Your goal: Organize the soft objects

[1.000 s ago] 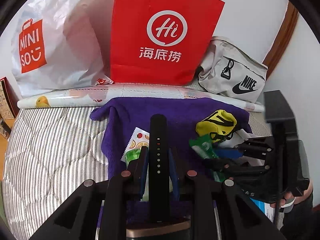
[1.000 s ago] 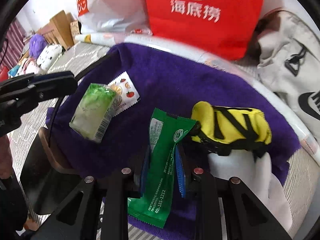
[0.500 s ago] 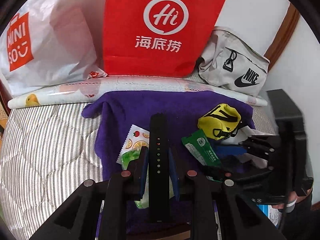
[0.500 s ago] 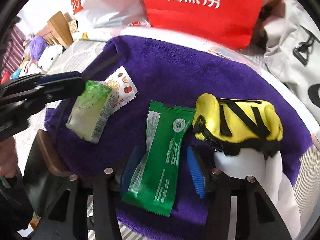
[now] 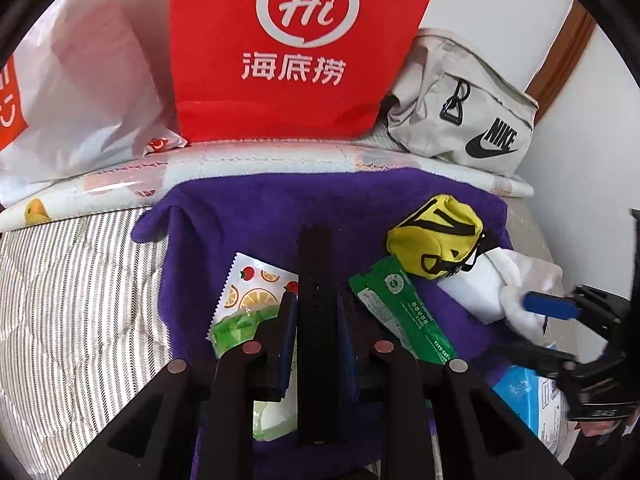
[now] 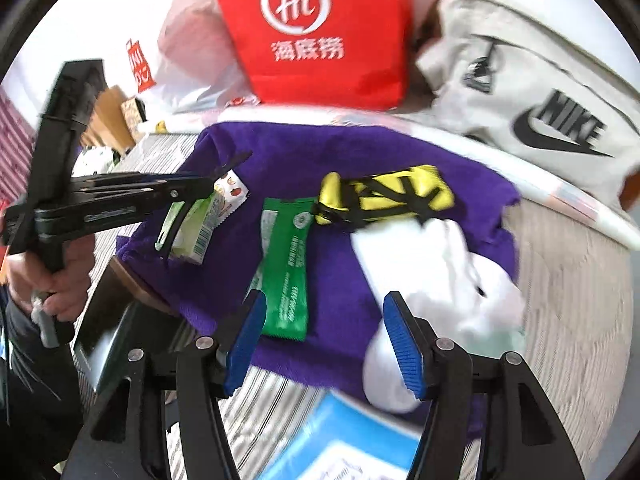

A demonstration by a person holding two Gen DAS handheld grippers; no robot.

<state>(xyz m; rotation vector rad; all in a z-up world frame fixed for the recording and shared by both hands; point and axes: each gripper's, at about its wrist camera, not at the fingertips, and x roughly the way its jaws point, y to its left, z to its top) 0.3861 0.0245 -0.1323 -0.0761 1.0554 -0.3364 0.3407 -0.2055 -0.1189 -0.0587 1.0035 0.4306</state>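
Because everything soft is being gathered on the purple towel (image 5: 256, 208), it lies spread flat over the striped mattress (image 5: 72, 300) as a sorting ground, with the red bag (image 5: 296, 44), white shopping bag (image 5: 80, 92) and grey pouch (image 5: 460, 120) propped behind it, out of the way. On its far right side the white cloth (image 6: 436, 264) sits bunched, touching the yellow pouch (image 6: 388, 196) just behind it. Next comes the green packet (image 6: 288, 264), lying flat and lengthwise near the towel's middle, free of any grip, probably set there to line up with the rest. The right gripper (image 6: 324, 340) hangs spread wide above the towel's near edge, holding nothing. The left gripper (image 5: 316, 332) is pressed together on a black strap (image 5: 316, 280), which points straight ahead over the light-green pack (image 5: 236, 324) and fruit-printed sachet (image 5: 256, 288), likely so it can be laid down beside them.
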